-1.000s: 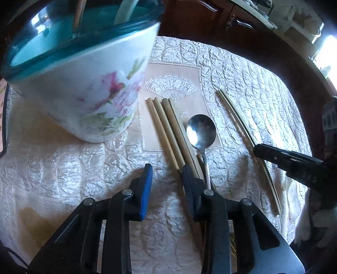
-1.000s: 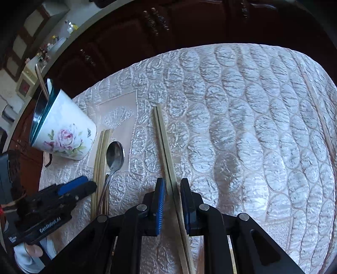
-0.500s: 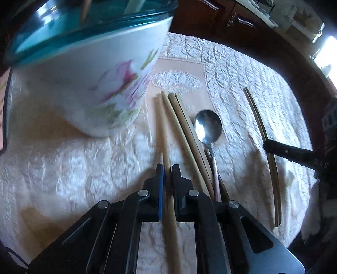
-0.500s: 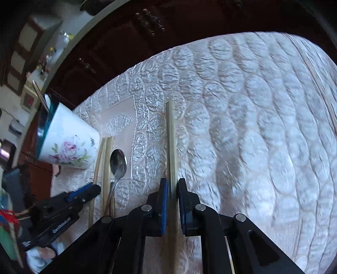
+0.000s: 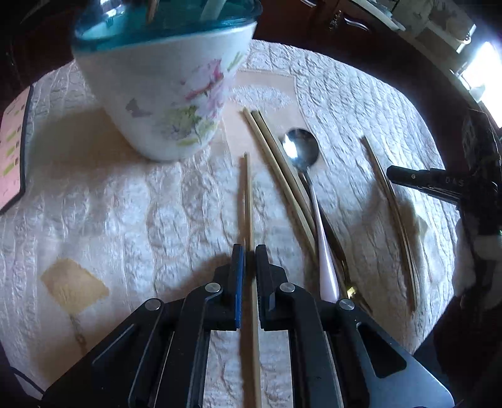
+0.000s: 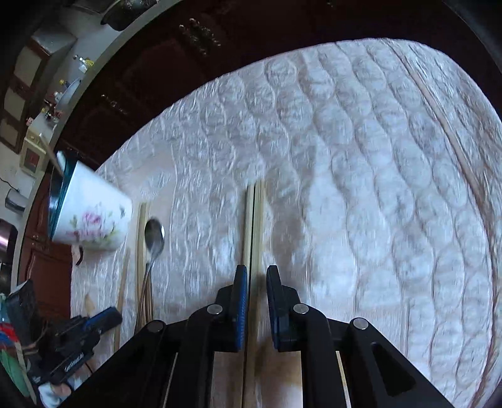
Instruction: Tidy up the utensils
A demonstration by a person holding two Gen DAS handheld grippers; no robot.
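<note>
A floral cup [image 5: 169, 103] with a teal rim stands at the back left of the quilted cloth. My left gripper [image 5: 250, 251] is shut on one chopstick [image 5: 248, 194], whose tip points toward the cup. Two more chopsticks [image 5: 276, 157] and a steel spoon [image 5: 299, 147] with a pale handle lie just to its right. In the right wrist view my right gripper [image 6: 254, 273] is shut on a pair of chopsticks [image 6: 254, 226] that runs straight ahead. The cup [image 6: 91, 216], the spoon [image 6: 154, 235] and the left gripper [image 6: 109, 317] show at the left there.
A stick and a white handle [image 5: 213, 6] stand inside the cup. A pink card [image 5: 12, 147] lies at the left table edge and a beige patch [image 5: 73, 287] marks the cloth nearby. Dark wooden cabinets [image 6: 194, 62] stand beyond the far edge.
My left gripper went from open to shut on the leftmost of three chopsticks and drew it away from the other two. The right gripper's pair swung from slanted to straight ahead.
</note>
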